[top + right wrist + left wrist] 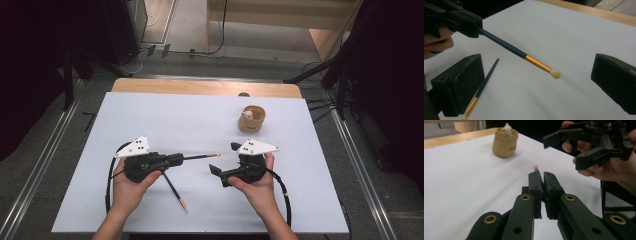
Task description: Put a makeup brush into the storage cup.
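Note:
My left gripper [181,159] [541,177] is shut on a dark-handled brush [200,157] [506,47]. The brush has a gold ferrule and a pale tip [535,166], and it sticks out towards the right gripper. My right gripper [225,158] [537,80] is open. In the right gripper view the brush tip hangs between its two wide-apart jaws without touching either. A second brush [175,192] [484,85] of the same kind lies flat on the white sheet, below the left gripper. A small tan pot [251,120] [505,143] holding a little pale figure stands at the back right.
A white sheet [175,115] covers the table. A strip of bare wood [200,87] shows along the far edge. Black cables trail from both grippers towards the near edge. Dark stands and a grey floor surround the table.

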